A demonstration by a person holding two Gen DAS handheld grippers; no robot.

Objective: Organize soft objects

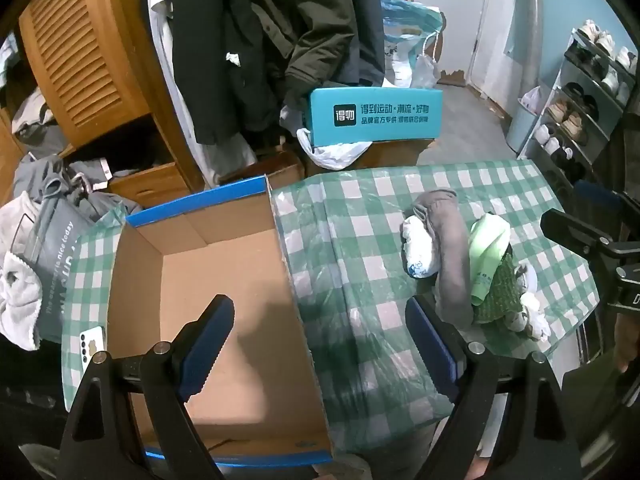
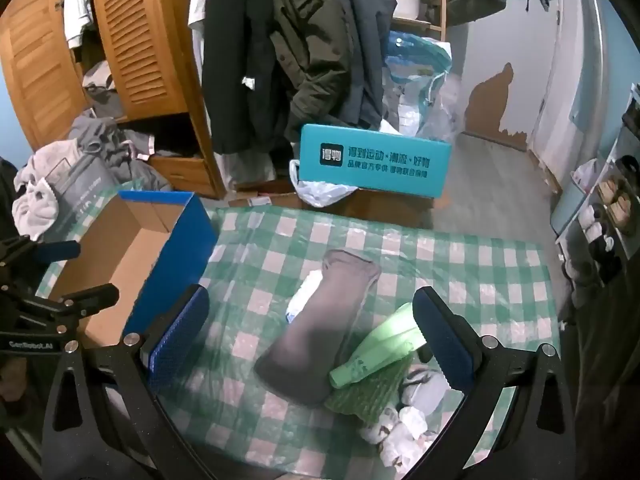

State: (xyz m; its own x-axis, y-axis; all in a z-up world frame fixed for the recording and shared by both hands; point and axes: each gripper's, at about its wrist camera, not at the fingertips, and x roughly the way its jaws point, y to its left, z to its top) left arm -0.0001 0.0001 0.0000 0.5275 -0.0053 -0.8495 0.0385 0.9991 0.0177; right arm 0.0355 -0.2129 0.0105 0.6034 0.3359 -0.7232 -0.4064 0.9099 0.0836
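Far left, past the table edge: a heap of grey and white clothes (image 1: 36, 248), cut off by the frame; number of pieces not countable.

One open cardboard box (image 1: 208, 280) with blue outer walls stands on the left part of the checked tablecloth (image 1: 360, 200); nothing shows inside it. Its near wall is partly hidden behind the left gripper (image 1: 320, 332), whose jaws stand wide with nothing between them, one finger over the box, the other over the cloth. A phone (image 1: 93, 340) lies just left of the box, half hidden by the gripper frame.

Right of the box, the soft things lie bunched on the cloth. Counted: one grey sock (image 2: 320, 332), one white bundle (image 2: 304, 292) mostly tucked under it, one pale green roll (image 2: 376, 352), one dark green knitted piece (image 2: 364, 392) largely covered by the roll, and some small white pieces (image 2: 400, 424), number unclear. The sock's long axis runs away from the camera, cuff at the far end. The roll lies slantwise, near end touching the sock.

Right gripper (image 2: 310, 344): jaws spread wide above this pile, gripping nothing; its right finger covers the roll's far end.
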